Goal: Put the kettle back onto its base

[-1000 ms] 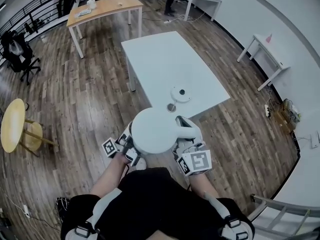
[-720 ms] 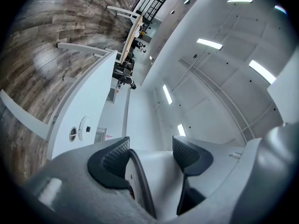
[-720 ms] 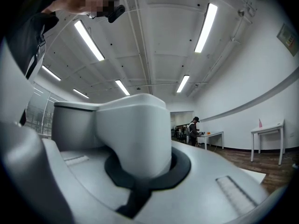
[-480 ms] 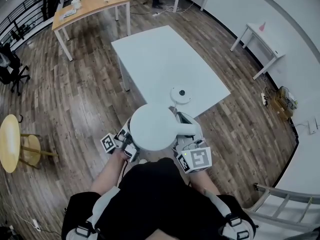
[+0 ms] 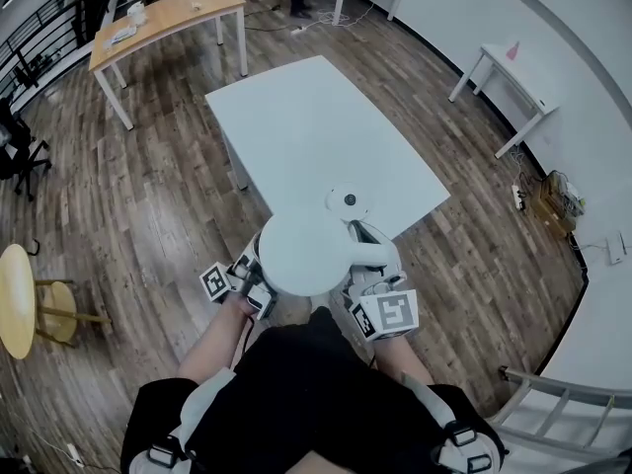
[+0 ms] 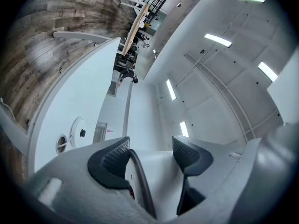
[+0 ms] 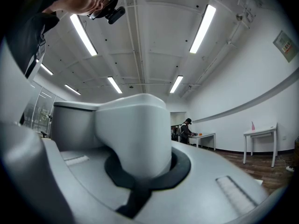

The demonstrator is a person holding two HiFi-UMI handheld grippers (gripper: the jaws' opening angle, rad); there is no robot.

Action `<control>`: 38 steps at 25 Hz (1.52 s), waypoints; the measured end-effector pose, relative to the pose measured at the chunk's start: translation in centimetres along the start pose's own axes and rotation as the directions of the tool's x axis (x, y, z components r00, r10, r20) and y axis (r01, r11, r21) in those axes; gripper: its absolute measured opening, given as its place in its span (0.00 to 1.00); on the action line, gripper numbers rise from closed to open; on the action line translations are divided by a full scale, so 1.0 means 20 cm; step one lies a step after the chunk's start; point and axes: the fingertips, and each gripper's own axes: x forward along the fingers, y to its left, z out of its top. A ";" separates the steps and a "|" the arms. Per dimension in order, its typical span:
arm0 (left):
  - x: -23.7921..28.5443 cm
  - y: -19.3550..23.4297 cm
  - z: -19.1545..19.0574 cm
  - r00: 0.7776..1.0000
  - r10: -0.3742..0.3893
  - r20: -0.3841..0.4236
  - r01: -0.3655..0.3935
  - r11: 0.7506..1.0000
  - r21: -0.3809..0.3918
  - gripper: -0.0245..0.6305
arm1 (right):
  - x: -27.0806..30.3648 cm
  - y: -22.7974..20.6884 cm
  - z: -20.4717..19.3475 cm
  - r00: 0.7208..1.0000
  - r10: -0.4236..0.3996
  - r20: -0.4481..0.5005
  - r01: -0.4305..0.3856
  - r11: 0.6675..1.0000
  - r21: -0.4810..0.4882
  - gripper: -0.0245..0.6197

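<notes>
Right in front of your chest, you hold the white kettle [image 5: 301, 252] up in the air with both tools. Your left gripper [image 5: 255, 286] is at the kettle's left side. In the left gripper view its two dark pads [image 6: 112, 160] stand a bit apart, with a white part of the kettle and its dark edge filling the gap between them. The left pad lies against that edge. Your right gripper [image 5: 367, 282] is at the kettle's right side. In the right gripper view its fingers are closed around the thick white handle [image 7: 133, 134], and it fills the space between them.

Just past the kettle, the round white base [image 5: 347, 200] with a dark dot in its middle sits on the white table [image 5: 316, 126], close to the near edge. The kettle is not on the base. It hangs on your side of it, over the table's near edge.

Farther off on the wood floor [image 5: 168, 215], a yellow stool [image 5: 15, 299] stands to your left. Beyond the table is a long wooden desk [image 5: 168, 13], and a small white table [image 5: 513, 72] stands by the wall on your right.
</notes>
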 end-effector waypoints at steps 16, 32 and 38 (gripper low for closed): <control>0.54 0.30 0.03 0.998 0.007 -0.061 -0.008 1.000 -0.015 0.48 | 0.22 -0.53 -0.03 0.993 -0.114 0.027 0.115 0.993 -0.024 0.05; 0.87 0.58 0.13 0.975 0.168 -0.146 -0.143 0.976 0.166 0.47 | 0.38 -0.83 -0.18 0.981 -0.196 0.004 0.196 0.980 -0.035 0.05; 0.98 0.67 0.19 0.958 0.237 -0.159 -0.198 0.954 0.226 0.48 | 0.46 -0.96 -0.24 0.971 -0.238 0.003 0.238 0.971 0.005 0.05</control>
